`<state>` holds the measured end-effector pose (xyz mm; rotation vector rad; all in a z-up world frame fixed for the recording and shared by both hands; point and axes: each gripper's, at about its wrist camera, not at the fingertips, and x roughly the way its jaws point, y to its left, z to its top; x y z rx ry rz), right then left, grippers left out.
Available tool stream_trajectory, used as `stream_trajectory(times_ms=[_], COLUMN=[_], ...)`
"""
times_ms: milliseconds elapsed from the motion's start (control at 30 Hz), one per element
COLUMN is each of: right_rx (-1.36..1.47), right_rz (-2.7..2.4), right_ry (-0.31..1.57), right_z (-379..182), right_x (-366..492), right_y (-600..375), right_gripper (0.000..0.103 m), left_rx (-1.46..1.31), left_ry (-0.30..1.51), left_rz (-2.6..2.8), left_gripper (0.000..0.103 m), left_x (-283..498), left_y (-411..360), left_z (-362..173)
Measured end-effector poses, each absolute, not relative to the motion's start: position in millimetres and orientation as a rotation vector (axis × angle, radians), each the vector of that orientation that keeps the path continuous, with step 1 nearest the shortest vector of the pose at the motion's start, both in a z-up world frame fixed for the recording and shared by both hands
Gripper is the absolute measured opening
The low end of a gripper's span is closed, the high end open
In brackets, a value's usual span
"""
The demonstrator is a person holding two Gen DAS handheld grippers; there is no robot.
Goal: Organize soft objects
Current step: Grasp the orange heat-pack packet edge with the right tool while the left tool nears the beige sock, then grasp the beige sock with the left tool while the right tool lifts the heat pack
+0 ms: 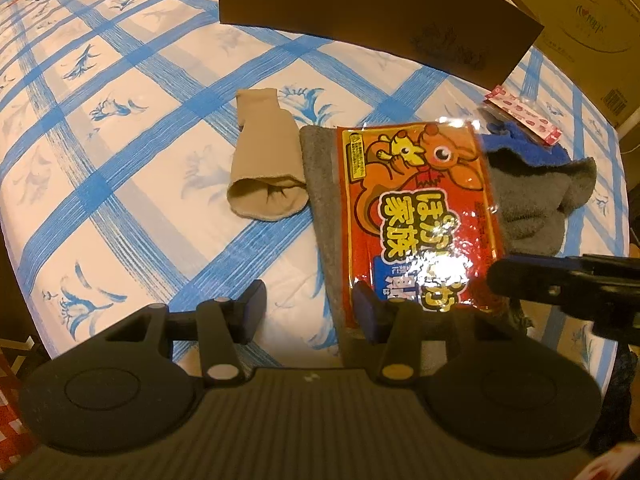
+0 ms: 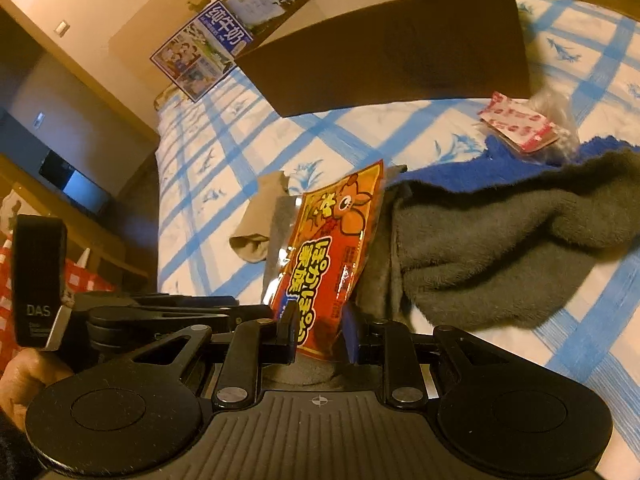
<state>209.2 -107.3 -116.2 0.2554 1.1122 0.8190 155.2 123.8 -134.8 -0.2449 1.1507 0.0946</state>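
Observation:
A red and orange heat-pack packet (image 1: pixel 420 208) lies over a grey felt sheet (image 1: pixel 320 184) on the blue-checked cloth. My right gripper (image 2: pixel 318 332) is shut on the packet's (image 2: pixel 332 256) near edge and tilts it up; it enters the left wrist view as a black arm (image 1: pixel 560 284) at the right. My left gripper (image 1: pixel 310 312) is open and empty, low over the cloth, its right finger (image 1: pixel 370 312) beside the felt's near corner. A beige sock (image 1: pixel 260 164) lies left of the felt. A grey fleece cloth (image 2: pixel 500 248) with a blue one (image 2: pixel 532 156) lies to the right.
A brown cardboard box (image 1: pixel 360 12) stands at the back of the table. A small pink-patterned packet (image 1: pixel 524 114) lies near the blue cloth. More cartons (image 1: pixel 592 28) stand at the back right. A blue milk carton box (image 2: pixel 200 52) stands at the far end.

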Motion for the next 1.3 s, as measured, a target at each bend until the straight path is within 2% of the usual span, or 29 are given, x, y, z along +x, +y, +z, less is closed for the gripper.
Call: stream_trajectory(times_ms=[267,400,733,900,1000,1300], right_rx=[0.291,0.305,0.296,0.302,0.318,0.198], right_rz=[0.81,0.794,0.842,0.874,0.877,0.813], right_ry=[1.105,1.164,1.11,1.075,1.043,0.932], right_z=[-131.8,-147.9,-145.3,-134.9,-121.1,-76.0], right_x=[226.5,235.0,238.8,234.7,234.0,249.3], right_y=[-99.4,-97.7,-79.1,-77.6,-77.6,-71.7], right_gripper=[0.025,0.025,0.025,0.008,0.002,0.002], left_rx=[-0.273,-0.283,-0.292,-0.307,-0.292,-0.209], left_ry=[1.139,1.135,1.121,1.102,1.065,1.022], left_rz=[0.093,0.09,0.083,0.101,0.11,0.144], left_gripper=[0.044,0.044,0.043,0.042,0.042,0.043], left_x=[156.6,156.5,156.7,155.5,154.5,176.9], left_y=[130.5,131.5,134.4,141.3,146.1,152.6], left_z=[-135.9,-136.0,-135.4,-128.2,-116.2,-104.2])
